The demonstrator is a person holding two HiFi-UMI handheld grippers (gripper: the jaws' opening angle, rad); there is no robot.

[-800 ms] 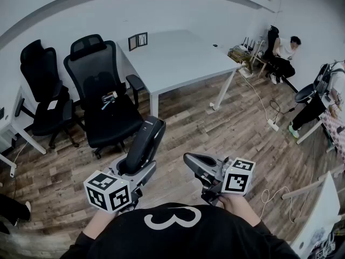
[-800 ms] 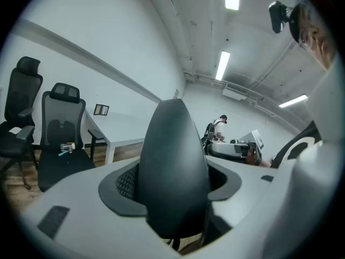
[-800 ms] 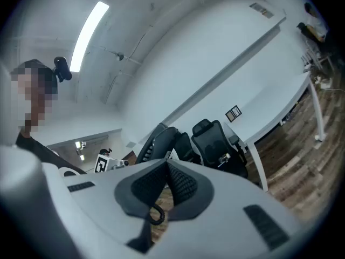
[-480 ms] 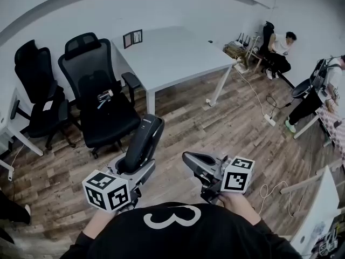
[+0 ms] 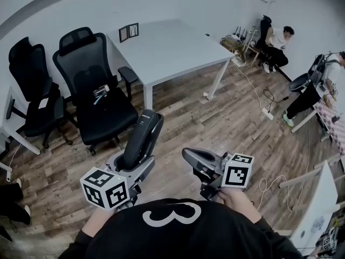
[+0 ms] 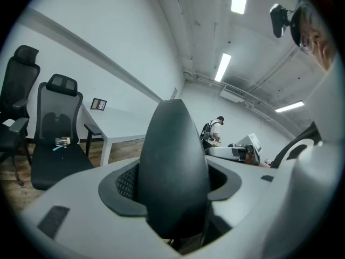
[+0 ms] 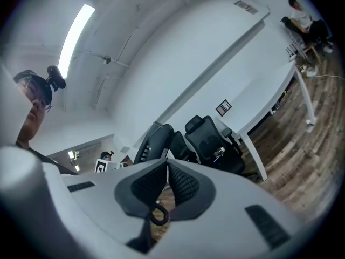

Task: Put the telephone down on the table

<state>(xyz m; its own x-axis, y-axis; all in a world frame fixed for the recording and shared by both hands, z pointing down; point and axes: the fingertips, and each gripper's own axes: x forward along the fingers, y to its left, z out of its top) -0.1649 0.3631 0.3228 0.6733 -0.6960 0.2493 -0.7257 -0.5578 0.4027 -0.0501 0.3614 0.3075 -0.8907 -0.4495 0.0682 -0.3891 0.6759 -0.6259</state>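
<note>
A black telephone handset (image 5: 142,141) stands upright between the jaws of my left gripper (image 5: 135,163), which is shut on its lower end. In the left gripper view the telephone (image 6: 171,166) fills the middle and rises out of the dark pads (image 6: 121,185). My right gripper (image 5: 190,158) is held beside it, shut with nothing in it; its pads (image 7: 186,183) meet in the right gripper view, where the telephone (image 7: 153,142) shows beyond them. The white table (image 5: 178,50) stands ahead, past a stretch of wooden floor.
Two black office chairs (image 5: 94,96) stand left of the table, one with small items on its seat. A small picture frame (image 5: 128,32) sits on the table's far corner. A person (image 5: 275,47) sits at the far right; cables (image 5: 264,107) lie on the floor.
The table, chairs and floor have drifted slightly up and left in the head view. Both grippers keep their places and the telephone stays gripped.
</note>
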